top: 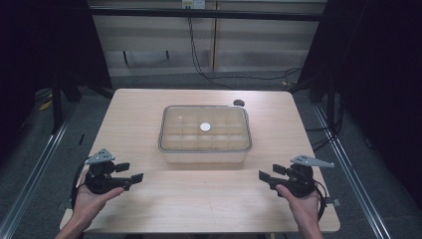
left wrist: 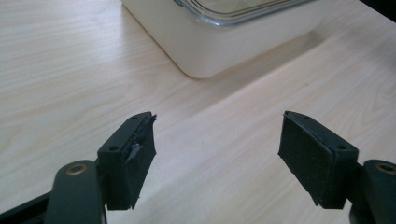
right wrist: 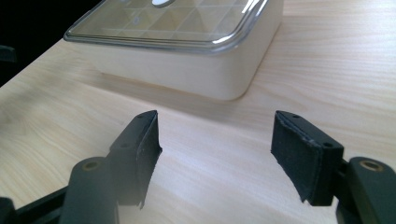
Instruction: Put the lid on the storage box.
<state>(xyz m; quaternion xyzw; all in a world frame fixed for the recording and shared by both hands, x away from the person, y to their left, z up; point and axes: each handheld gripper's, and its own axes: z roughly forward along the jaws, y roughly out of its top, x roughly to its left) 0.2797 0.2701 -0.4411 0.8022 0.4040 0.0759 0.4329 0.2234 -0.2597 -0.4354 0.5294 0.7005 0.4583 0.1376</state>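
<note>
A cream plastic box (top: 204, 152) with a clear lid (top: 204, 128) sits at the middle of the wooden table; a grid of compartments shows through the lid, which carries a small white round knob (top: 205, 127). My left gripper (top: 130, 172) rests near the front left, open and holding nothing, its jaws pointing right toward the box (left wrist: 224, 44). At the front right, my right gripper (top: 271, 174) is open too, pointing left at the box (right wrist: 187, 70). Both stand a short way off the box, with bare table between the black pads (left wrist: 310, 156) (right wrist: 299, 154).
A small dark round hole (top: 239, 103) lies in the table (top: 199, 209) behind the box's right corner. Cables run over the floor beyond the far edge. Metal rails flank the table on both sides. Bare tabletop stretches in front of the box.
</note>
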